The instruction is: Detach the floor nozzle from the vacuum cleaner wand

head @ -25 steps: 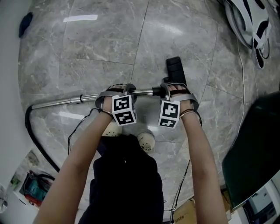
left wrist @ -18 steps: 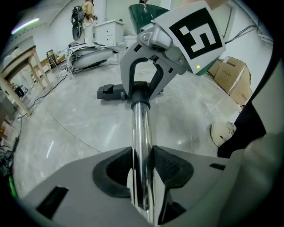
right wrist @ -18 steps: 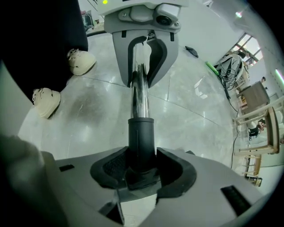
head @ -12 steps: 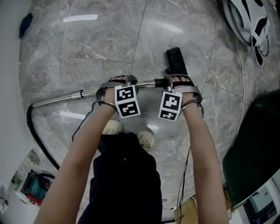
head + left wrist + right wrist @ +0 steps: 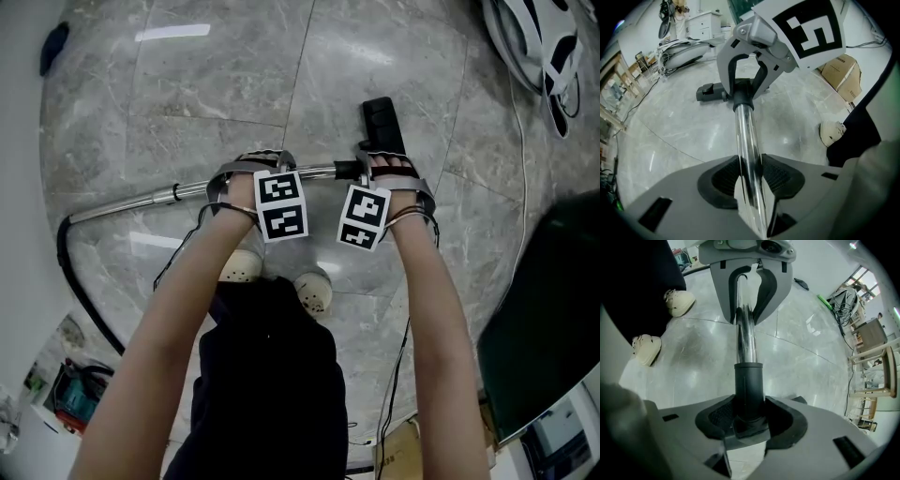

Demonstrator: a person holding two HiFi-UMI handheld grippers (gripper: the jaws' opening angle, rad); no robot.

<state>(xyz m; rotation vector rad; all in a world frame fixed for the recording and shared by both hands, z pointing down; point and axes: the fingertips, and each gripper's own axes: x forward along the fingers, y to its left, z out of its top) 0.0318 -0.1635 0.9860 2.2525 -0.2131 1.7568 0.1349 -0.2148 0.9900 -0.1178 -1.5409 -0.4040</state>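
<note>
The chrome wand (image 5: 131, 204) lies across the head view, just above the floor. Its right end goes into the black neck of the floor nozzle (image 5: 382, 127). My left gripper (image 5: 251, 176) is shut on the chrome wand (image 5: 749, 150), pads pressing both sides. My right gripper (image 5: 384, 171) is shut on the nozzle's black neck (image 5: 749, 385), right beside the joint. The chrome wand (image 5: 745, 336) still sits inside that neck. In the left gripper view the floor nozzle (image 5: 710, 91) lies on the floor beyond the right gripper. The two grippers are a hand's width apart.
A black hose (image 5: 73, 277) curves from the wand's left end. The person's pale shoes (image 5: 314, 292) stand just below the wand. A white and black object (image 5: 539, 42) lies top right, a dark green surface (image 5: 553, 309) to the right, a cardboard box (image 5: 403, 455) and cables below.
Both hands, the wand and the nozzle have shifted a little up and right in the head view. Both grips stay the same.
</note>
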